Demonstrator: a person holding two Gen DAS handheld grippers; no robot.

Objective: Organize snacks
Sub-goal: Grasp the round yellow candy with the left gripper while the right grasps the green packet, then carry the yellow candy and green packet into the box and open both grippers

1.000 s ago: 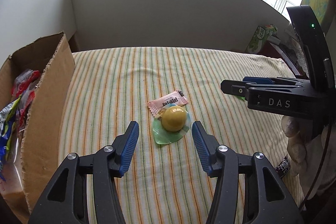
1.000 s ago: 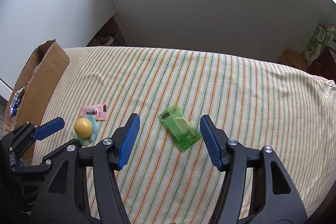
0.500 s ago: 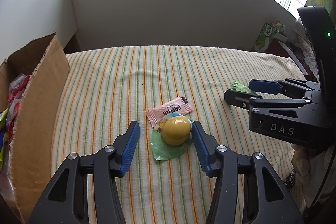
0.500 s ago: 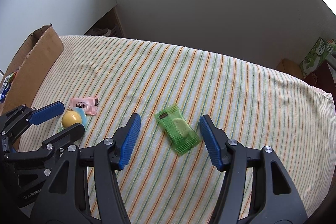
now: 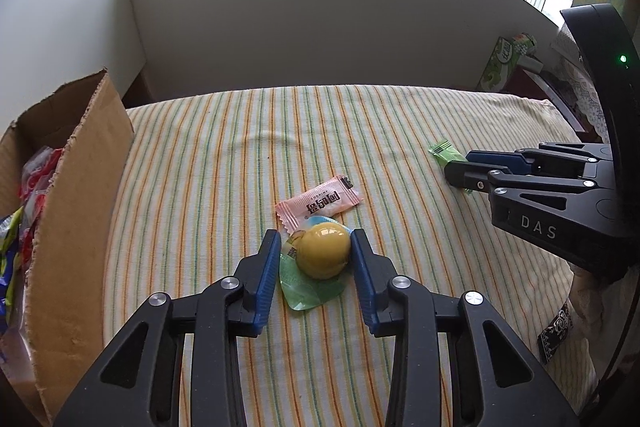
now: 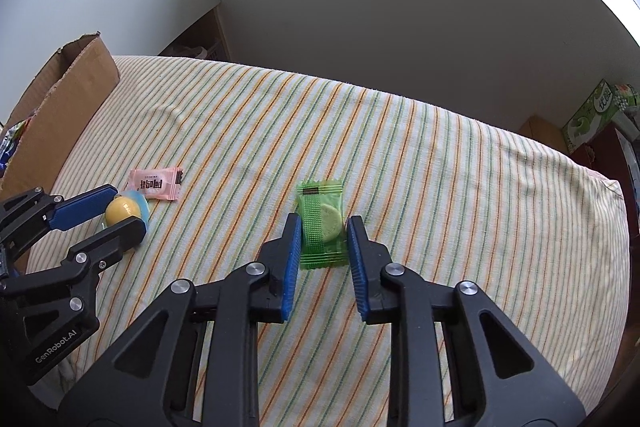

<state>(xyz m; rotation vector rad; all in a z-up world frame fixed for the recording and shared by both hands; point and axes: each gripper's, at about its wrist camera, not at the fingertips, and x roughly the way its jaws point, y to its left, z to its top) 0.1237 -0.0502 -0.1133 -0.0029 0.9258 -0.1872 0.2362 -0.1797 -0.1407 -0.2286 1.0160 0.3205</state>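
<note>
A yellow jelly cup (image 5: 322, 254) with a green-blue lid lies on the striped cloth; my left gripper (image 5: 315, 241) has closed in around it, its blue pads touching its sides. It also shows in the right wrist view (image 6: 122, 209). A pink snack packet (image 5: 320, 203) lies just beyond the cup, also in the right wrist view (image 6: 157, 183). A green wafer packet (image 6: 323, 223) lies flat on the cloth; my right gripper (image 6: 323, 225) has closed in on both its long edges. The right gripper also shows in the left wrist view (image 5: 468, 169).
An open cardboard box (image 5: 76, 211) with several snack bags stands at the table's left edge, also in the right wrist view (image 6: 60, 107). A green carton (image 6: 592, 115) stands off the far right. A wall runs behind the table.
Both grippers moved down and forward over their snacks and narrowed from wide open to closed: the left around the jelly cup, the right around the green packet.
</note>
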